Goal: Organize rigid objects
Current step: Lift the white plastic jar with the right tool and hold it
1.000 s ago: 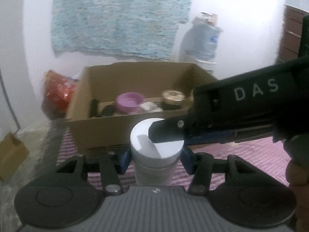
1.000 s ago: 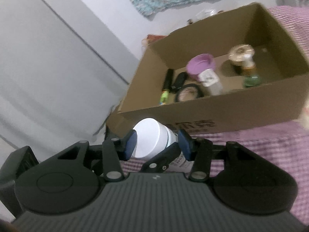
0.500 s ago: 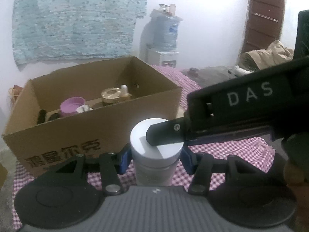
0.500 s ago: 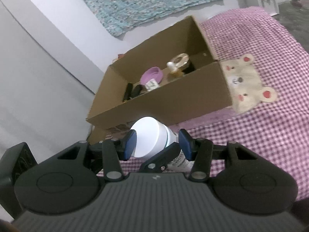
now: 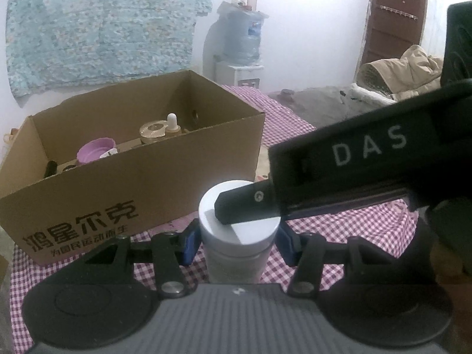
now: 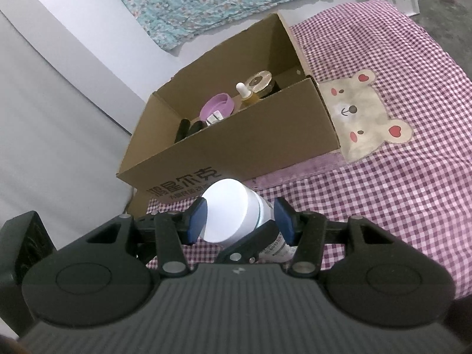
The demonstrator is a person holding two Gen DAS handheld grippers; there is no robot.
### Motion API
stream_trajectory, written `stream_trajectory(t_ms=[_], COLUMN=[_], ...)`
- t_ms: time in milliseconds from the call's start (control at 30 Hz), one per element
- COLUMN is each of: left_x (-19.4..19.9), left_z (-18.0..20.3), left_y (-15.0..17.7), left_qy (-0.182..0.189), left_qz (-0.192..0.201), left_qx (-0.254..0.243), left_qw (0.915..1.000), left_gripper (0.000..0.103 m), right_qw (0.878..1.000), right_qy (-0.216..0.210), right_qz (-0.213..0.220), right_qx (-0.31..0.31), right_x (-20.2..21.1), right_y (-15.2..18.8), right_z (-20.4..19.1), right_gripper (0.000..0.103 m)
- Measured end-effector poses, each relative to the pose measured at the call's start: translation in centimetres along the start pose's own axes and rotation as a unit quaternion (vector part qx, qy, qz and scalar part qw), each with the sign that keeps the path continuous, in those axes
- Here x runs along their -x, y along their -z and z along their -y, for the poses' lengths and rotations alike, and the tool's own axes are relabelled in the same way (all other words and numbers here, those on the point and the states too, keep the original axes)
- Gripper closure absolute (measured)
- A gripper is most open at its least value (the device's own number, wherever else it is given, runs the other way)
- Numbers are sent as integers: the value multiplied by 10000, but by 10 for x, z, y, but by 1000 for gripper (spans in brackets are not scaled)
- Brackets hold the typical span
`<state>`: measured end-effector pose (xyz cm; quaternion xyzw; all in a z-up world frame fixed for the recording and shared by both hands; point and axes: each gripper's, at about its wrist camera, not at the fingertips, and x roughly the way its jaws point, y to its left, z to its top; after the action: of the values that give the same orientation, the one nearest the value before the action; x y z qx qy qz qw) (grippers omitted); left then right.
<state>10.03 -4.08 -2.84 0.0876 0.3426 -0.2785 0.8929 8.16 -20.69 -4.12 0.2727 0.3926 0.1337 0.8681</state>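
Over the checked bed cover (image 6: 398, 177), in front of the cardboard box (image 5: 153, 183), the left claw (image 5: 239, 242) grasps the white jar (image 5: 239, 236) by its body, while the right claw (image 6: 240, 221) straddles its lid, seemingly released.

Floral blue cloth (image 5: 103, 26) on white wall, water dispenser (image 5: 240, 44), brown door (image 5: 393, 14), beige jacket (image 5: 407, 70) heaped nearby.

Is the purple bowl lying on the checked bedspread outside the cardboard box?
No. The purple bowl sits inside the cardboard box, between dark items and a dropper bottle.
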Motion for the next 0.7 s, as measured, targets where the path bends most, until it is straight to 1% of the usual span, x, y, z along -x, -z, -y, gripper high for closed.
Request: stream_trajectory(t_ms=[233,533,700], left_x=[-2,-8,-9], left_z=[5,8,10], left_y=[-1,-1,0], left_qy=[31,-19,-27], left_qz=[-42,-142,-132], left_qx=[-70,-109,-164], left_qw=[10000,9998,9998], left_gripper=[49,47,48], right_qw=[10000,10000,10000], right_qy=[-11,-27,-49], right_qz=[17,19,23], right_qx=[-50,-68,-56], right_x=[1,2,3], right_y=[0,1,2], right_z=[3,4,4], right_gripper=[52,51,52])
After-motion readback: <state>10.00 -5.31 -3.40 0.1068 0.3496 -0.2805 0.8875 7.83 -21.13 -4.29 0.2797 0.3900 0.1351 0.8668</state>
